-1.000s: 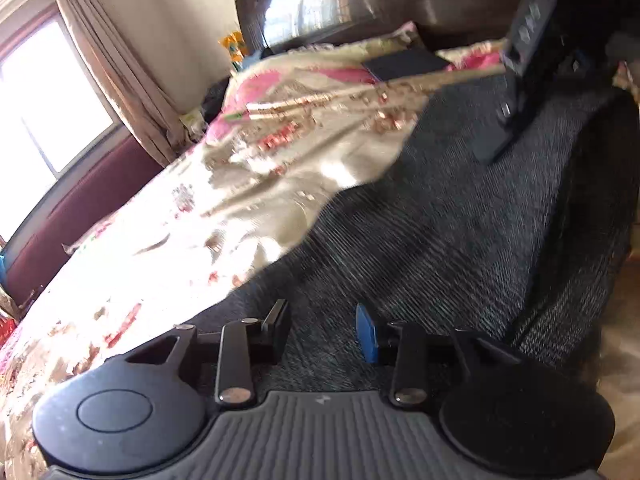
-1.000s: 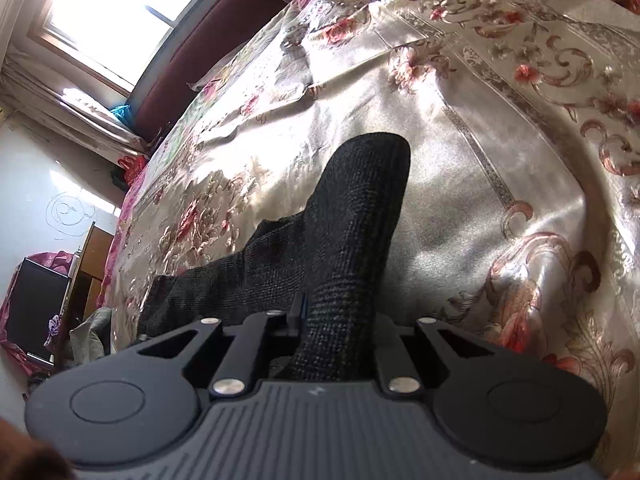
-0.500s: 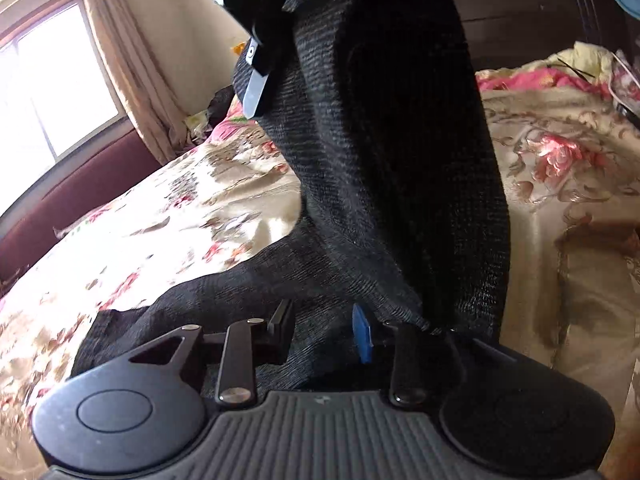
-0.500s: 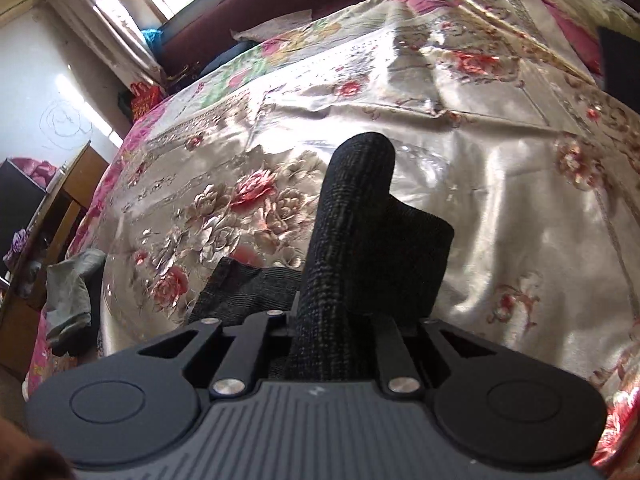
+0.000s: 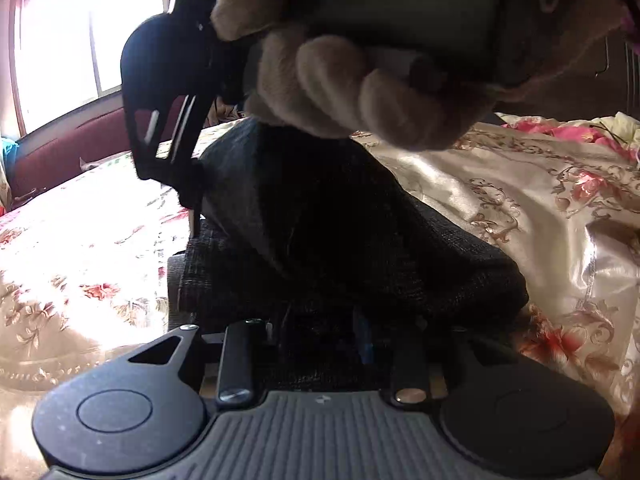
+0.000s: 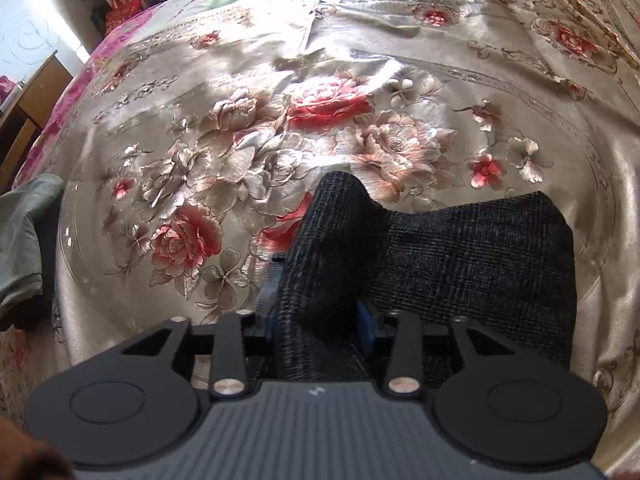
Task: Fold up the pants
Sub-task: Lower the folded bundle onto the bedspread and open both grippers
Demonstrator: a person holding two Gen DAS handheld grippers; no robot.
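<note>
Both my sets of fingers pinch cloth: right fingers (image 6: 320,312) closed on a raised fold of the pants (image 6: 472,256), left fingers (image 5: 320,340) clamped on the bunched edge. Half a second ago that leg hung high; now it lies doubled toward 3 o'clock on the bed (image 6: 280,120), so releasing comes next, I judge.

Charcoal pants (image 6: 472,256), floral gold bedspread (image 6: 280,120)
</note>
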